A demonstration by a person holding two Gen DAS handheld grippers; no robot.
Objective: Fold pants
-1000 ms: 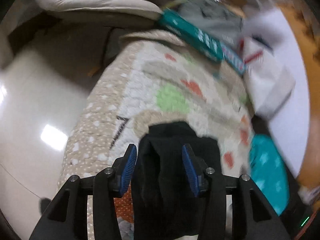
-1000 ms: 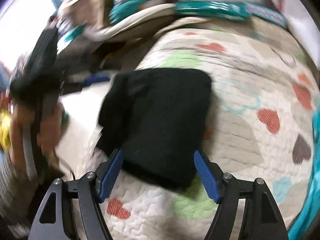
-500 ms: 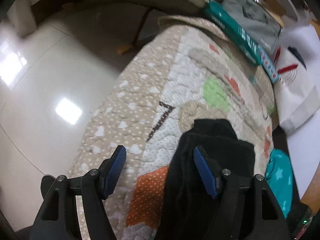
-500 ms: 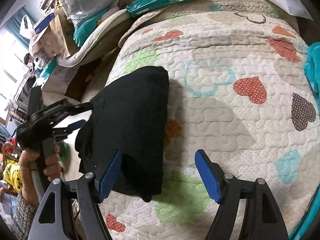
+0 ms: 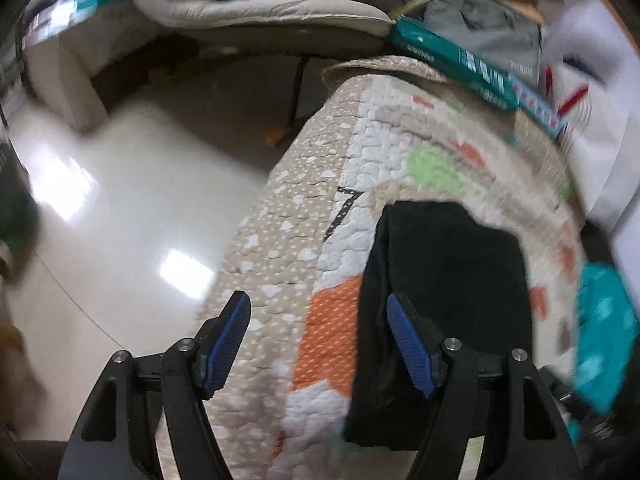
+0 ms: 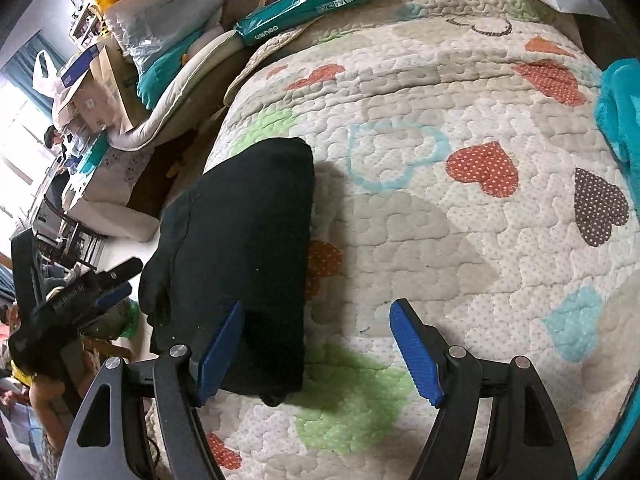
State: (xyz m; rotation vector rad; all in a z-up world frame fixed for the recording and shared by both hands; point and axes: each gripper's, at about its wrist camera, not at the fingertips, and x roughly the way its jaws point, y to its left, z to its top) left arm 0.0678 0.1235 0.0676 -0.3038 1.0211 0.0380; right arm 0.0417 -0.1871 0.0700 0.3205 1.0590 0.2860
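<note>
The black pants [image 5: 448,280] lie folded into a compact bundle near the left edge of a heart-patterned quilt [image 5: 360,160]. My left gripper [image 5: 318,312] stands open over the quilt's edge. Nothing is between its blue pads; its right finger sits at the bundle's left side. In the right wrist view the pants [image 6: 240,232] lie to the left. My right gripper [image 6: 318,320] is open over bare quilt [image 6: 440,240], its left finger over the bundle's near corner. The left gripper [image 6: 80,300] shows there at far left, in a person's hand [image 6: 44,392].
A teal box [image 6: 308,4] lies at the quilt's far edge, with a beige cushion [image 5: 260,12] and piled bags behind it. A teal cloth [image 6: 620,112] sits at the right edge. Shiny pale floor [image 5: 120,208] drops off left of the quilt.
A second ago the pants were between the left gripper's jaws; the jaws have widened and slid off to the left. The right gripper shifted right, so the bundle now lies by its left finger.
</note>
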